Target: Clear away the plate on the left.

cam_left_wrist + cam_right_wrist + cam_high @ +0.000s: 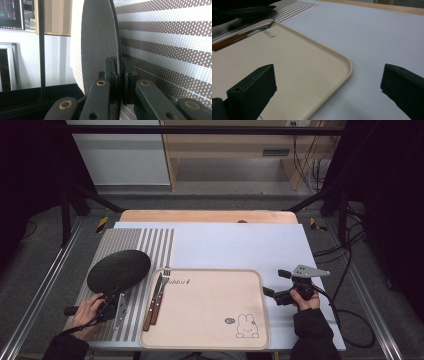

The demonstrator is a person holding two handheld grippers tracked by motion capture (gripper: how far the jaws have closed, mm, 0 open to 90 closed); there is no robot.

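Gripping a black plate (119, 271) by its near rim, the left tool (111, 306) has its jaws pinched narrow on the edge; in the left gripper view the plate (98, 45) rises on edge straight up from between the two black jaws, its dark matte face to the left of them and its thin rim running up the middle. From the high view the plate is tilted, lifted off the striped mat (131, 251), stretching away from the left tool toward the far side of the worktop (240, 242). The striped mat (170, 37) fills the space to the right of the left tool's jaws, brown dotted bands alternating with pale ones.

Just to the right of the left tool lies a beige tray (210, 307) with a small rabbit drawing near its close right corner. A fork (161, 292) and a knife (152, 301), both with brown handles, lie side by side along the tray's left edge, close to the plate's rim.

Beyond the tray's right side, the right tool (272, 284) hovers with its jaws spread wide and nothing between them. In the right gripper view the tray's rounded corner (342, 65) lies between and ahead of those jaws, with the fork (260, 28) farther off to the upper left and the pale worktop (367, 37) to the right.
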